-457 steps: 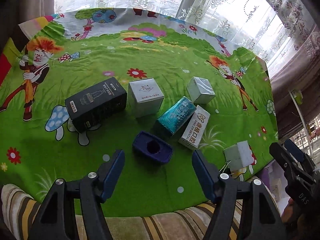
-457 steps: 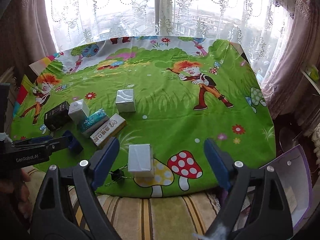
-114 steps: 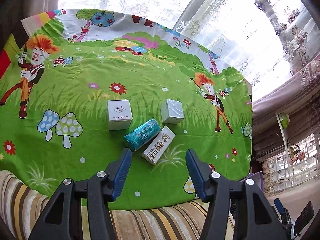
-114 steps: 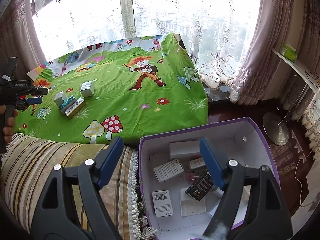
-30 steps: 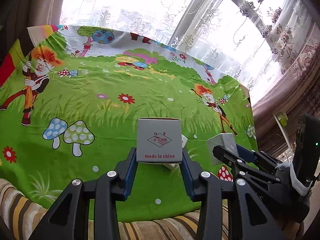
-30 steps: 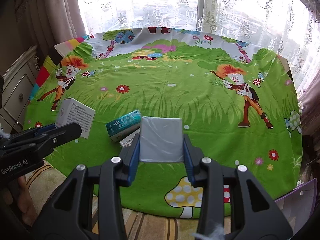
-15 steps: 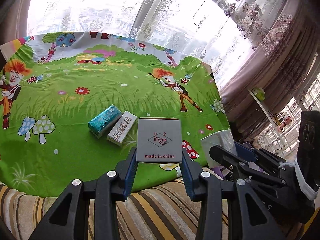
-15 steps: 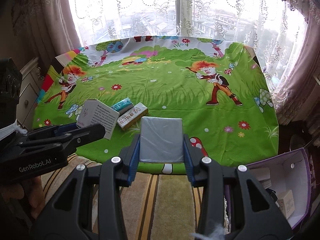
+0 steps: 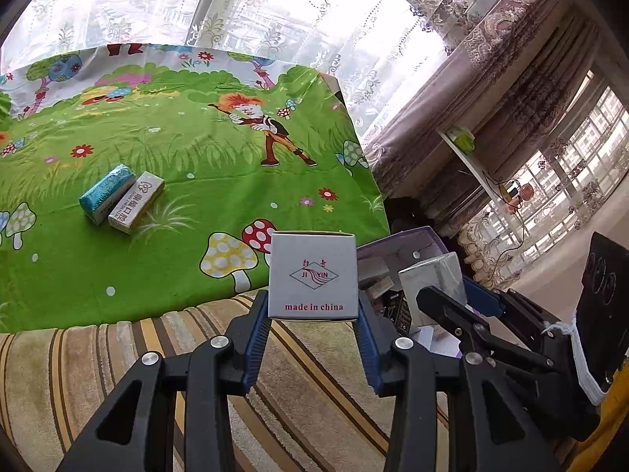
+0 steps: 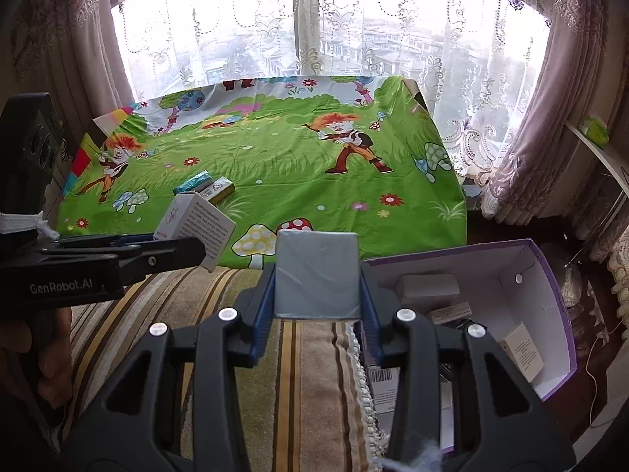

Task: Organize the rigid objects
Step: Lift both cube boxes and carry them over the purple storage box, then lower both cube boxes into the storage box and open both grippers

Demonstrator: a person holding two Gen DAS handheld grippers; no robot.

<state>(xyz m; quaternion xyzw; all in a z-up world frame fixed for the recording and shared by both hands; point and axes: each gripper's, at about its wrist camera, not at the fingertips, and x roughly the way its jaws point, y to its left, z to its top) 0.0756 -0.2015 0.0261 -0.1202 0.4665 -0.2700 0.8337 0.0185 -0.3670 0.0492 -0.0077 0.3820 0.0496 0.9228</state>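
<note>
Boxes: two small cartons are being carried, one in each gripper, both hanging over the striped cushion (image 10: pixel 306 373) near the purple bin (image 10: pixel 550 259).
White box (image 9: pixel 313 276): the left gripper (image 9: pixel 313 338) is pinching it by its two side walls, printed face toward the camera; it is sitting square and upright between the blue pads.
Grey box (image 10: pixel 317 275): the right gripper (image 10: pixel 317 314) is clamping it the same way, low on its sides, with most of the body standing above the pads.
How they will handle: both are looking like thin cardboard, probably light and fairly stiff, but likely to dent if squeezed hard. The grey one is looking glossy, as if wrapped in film, so it may be more slippery.
Where to hold: flat opposite faces near the middle are giving the surest grip; corners would likely crush.
Bin: its open top is showing several other cartons already lying inside, so room for dropping is there, judging by the bare white floor.
Left on the green cloth (image 9: pixel 177 236): a teal packet (image 9: pixel 104 192) and a white long box (image 9: pixel 135 201) are lying touching side by side, waiting for pickup.
</note>
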